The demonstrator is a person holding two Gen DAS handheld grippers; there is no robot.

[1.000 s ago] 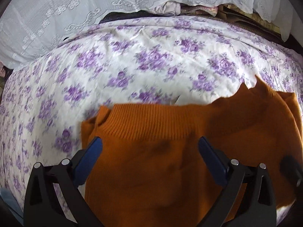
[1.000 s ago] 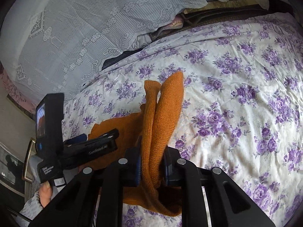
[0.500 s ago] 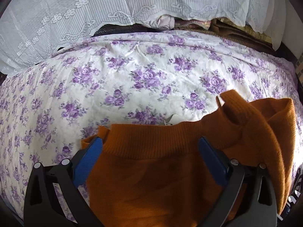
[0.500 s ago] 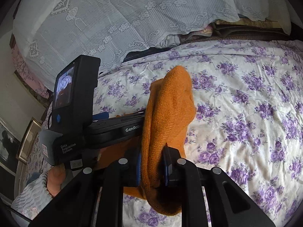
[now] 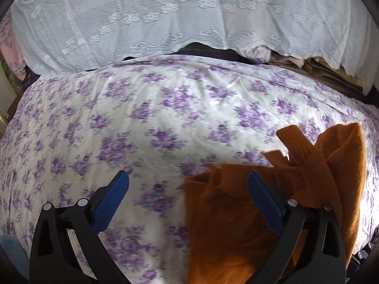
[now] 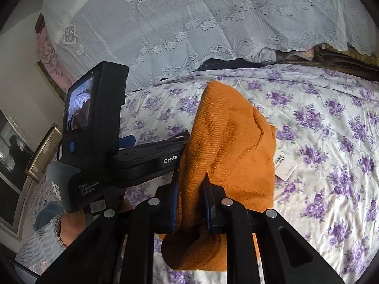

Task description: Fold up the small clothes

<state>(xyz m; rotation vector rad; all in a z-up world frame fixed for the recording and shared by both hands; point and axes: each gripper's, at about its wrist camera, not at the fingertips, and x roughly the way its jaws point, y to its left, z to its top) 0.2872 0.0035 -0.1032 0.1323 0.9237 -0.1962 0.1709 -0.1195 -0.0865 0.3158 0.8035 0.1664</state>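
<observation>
Left wrist view: left hand-held gripper [image 5: 187, 187] spread wide, nothing pinched, above the floral bed [image 5: 154, 118]; orange sweater [image 5: 232, 217] bunched at lower right. Right wrist view: right hand-held gripper [image 6: 190, 203] pinching a raised sweater fold; white tag [image 6: 284, 168] beside it.
</observation>
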